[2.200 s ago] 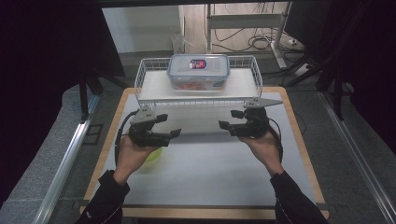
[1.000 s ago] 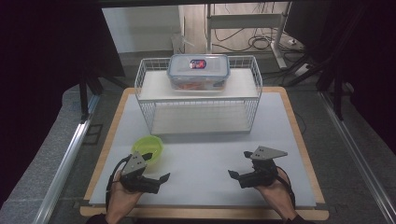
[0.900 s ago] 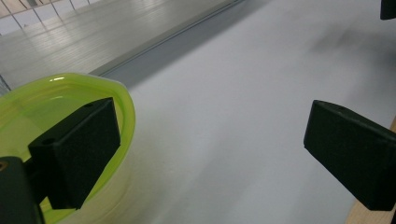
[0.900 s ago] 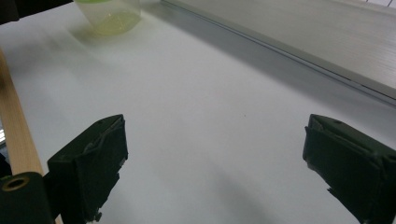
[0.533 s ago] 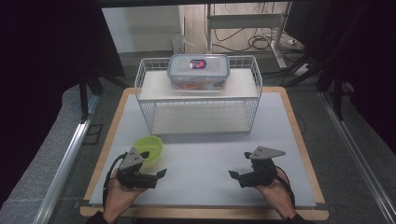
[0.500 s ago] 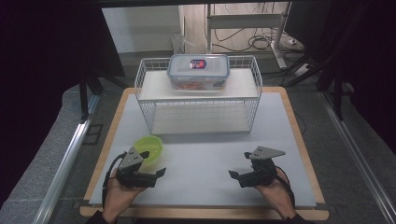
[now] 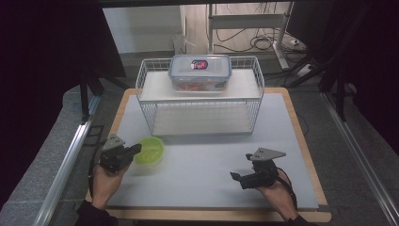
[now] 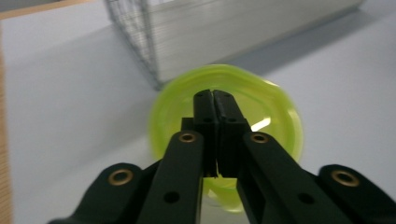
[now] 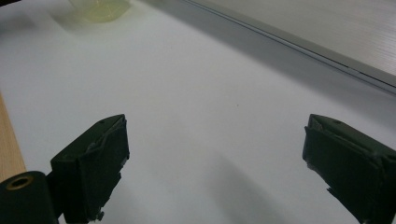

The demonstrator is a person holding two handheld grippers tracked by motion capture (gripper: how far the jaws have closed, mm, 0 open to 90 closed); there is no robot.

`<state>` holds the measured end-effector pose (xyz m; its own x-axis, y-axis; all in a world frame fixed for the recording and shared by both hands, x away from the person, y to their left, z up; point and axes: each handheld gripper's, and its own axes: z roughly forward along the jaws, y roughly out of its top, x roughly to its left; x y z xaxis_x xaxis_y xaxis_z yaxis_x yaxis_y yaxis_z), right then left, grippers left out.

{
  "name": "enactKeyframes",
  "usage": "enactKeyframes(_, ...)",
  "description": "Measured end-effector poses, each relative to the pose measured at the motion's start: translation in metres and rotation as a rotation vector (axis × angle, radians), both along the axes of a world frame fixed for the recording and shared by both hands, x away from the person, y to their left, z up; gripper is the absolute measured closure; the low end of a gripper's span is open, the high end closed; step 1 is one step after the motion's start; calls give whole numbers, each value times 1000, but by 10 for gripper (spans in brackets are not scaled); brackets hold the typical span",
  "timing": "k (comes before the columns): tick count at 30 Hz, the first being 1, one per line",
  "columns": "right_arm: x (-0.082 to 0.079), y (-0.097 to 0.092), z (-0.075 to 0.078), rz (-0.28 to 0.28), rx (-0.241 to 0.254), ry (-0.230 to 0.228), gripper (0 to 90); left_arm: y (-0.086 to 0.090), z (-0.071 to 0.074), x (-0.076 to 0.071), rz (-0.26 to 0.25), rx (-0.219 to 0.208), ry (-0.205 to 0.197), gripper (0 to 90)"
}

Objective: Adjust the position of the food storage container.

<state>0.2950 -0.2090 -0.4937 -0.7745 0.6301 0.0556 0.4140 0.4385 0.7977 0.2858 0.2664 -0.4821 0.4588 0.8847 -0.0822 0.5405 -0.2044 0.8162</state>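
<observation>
Bowl [image 7: 149, 150] — round, lime-green, no long axis, mouth up — sat on the white mat [image 7: 207, 165] just before the wire rack [image 7: 200, 96]; left gripper [image 8: 214, 100], jaws pressed together, pointed over it; right gripper [image 9: 215, 158] gaped wide above bare mat; dark curtains flanked the table.

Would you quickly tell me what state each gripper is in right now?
Left gripper: shut, jaws pressed together over the green bowl, gripping nothing.
Right gripper: open, jaws wide apart above the white table, holding nothing.
</observation>
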Motion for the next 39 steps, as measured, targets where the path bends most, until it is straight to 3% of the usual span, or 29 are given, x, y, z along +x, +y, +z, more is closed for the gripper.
enactKeyframes(6, 0, 1, -1, 3, -11, 4, 75, 24, -11, 15, 60, -15, 37, 900)
enactKeyframes(11, 1, 2, -2, 6, -24, 5, 76, 28, -20, 30, 73, -20, 69, 900)
enactKeyframes(21, 1, 2, -3, 4, -28, 7, 80, 19, -28, 39, 67, 19, 109, 900)
enactKeyframes(30, 1, 2, -3, 4, -37, 11, 81, 12, -29, 39, 49, -16, 122, 900)
enactKeyframes(39, 1, 2, -4, 3, -40, 17, 81, -18, -26, 38, -19, -18, 129, 900)
